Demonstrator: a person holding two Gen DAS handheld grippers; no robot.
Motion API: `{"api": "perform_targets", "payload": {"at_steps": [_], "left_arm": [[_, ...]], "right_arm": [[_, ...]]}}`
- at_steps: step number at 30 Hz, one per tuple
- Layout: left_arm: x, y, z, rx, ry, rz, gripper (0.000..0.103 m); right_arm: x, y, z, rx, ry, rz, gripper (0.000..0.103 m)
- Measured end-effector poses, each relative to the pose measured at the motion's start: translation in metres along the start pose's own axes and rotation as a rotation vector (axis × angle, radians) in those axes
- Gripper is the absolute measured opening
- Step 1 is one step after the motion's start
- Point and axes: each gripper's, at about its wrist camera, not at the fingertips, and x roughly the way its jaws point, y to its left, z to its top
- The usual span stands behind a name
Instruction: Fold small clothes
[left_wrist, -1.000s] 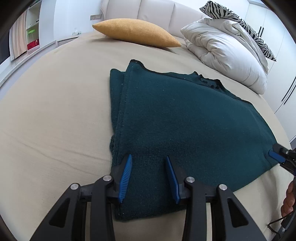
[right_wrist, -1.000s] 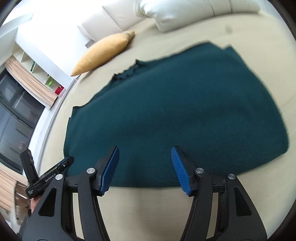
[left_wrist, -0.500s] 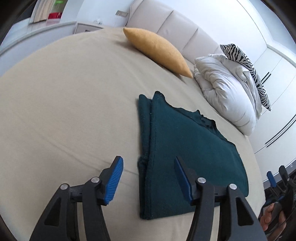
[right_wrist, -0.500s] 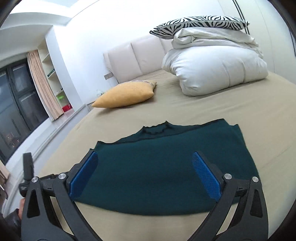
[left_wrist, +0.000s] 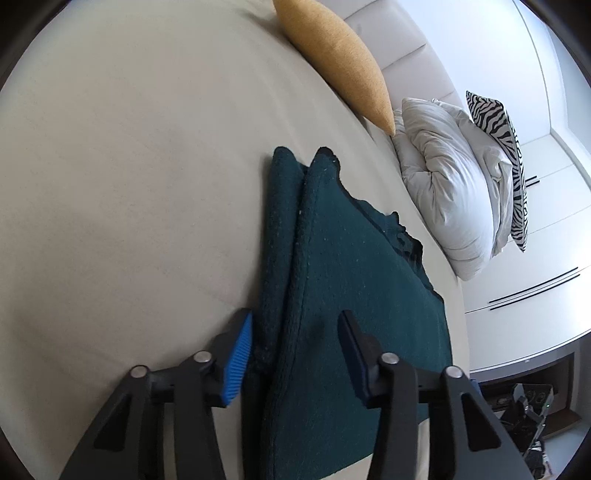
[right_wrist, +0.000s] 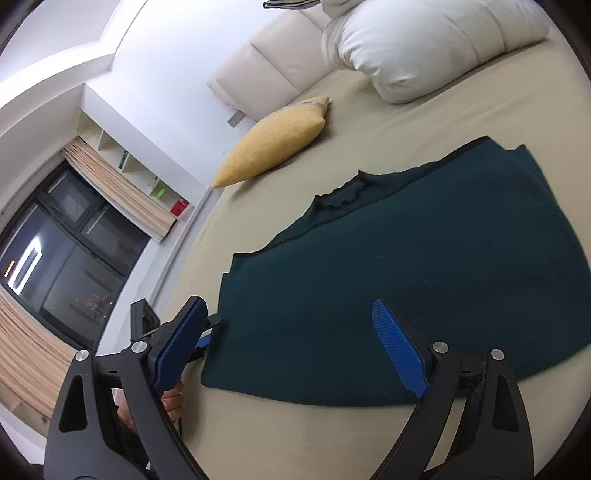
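Left gripper (left_wrist: 295, 354): your jaws are closing around the sweater's folded left edge (cloth between the blue pads, not yet pinched).
Right gripper (right_wrist: 295, 347): your jaws stand wide and are easing inward, above the sweater's near hem, holding nothing.
Sweater (right_wrist: 424, 266): dark green, folded flat on the beige bed (right_wrist: 388, 110), its collar toward the far side.
Yellow cushion (right_wrist: 273, 144): well beyond the sweater, near the headboard.

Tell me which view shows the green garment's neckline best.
The right wrist view: the dark green garment lies almost whole on the bed, and its ruffled neckline is open to the camera. The left wrist view looks along the folded side edge, so the neckline is foreshortened and shadowed.
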Motion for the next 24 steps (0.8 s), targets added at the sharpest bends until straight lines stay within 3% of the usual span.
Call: {"api": "perform_targets", "payload": {"at_steps": [2, 3, 6, 9, 12, 15, 19, 24], "left_arm": [[0.004, 0.007, 0.002, -0.041, 0.012, -0.017, 0.021], [0.005, 0.010, 0.002, -0.060, 0.024, -0.038, 0.019], [0.003, 0.017, 0.000, -0.104, 0.025, -0.096, 0.017], [0.000, 0.019, 0.000, -0.100, 0.020, -0.117, 0.016], [-0.002, 0.010, 0.000, -0.009, -0.009, -0.042, 0.016], [0.001, 0.007, -0.001, 0.021, -0.021, -0.022, 0.017], [0.003, 0.009, 0.000, 0.011, -0.019, -0.022, 0.015], [-0.002, -0.012, 0.000, 0.032, -0.026, 0.025, 0.013]], "right_arm": [[0.011, -0.002, 0.003, 0.011, 0.021, 0.030, 0.091], [0.019, -0.004, 0.005, 0.022, 0.042, 0.048, 0.091], [0.040, -0.002, 0.009, 0.024, 0.090, 0.051, 0.091], [0.073, 0.003, 0.014, 0.022, 0.165, 0.066, 0.085], [0.099, 0.016, 0.016, -0.004, 0.224, 0.085, 0.082], [0.131, 0.023, 0.015, 0.000, 0.290, 0.105, 0.082], [0.175, 0.010, 0.005, 0.038, 0.378, 0.025, 0.081], [0.172, 0.005, 0.007, 0.072, 0.358, 0.070, 0.080]]}}
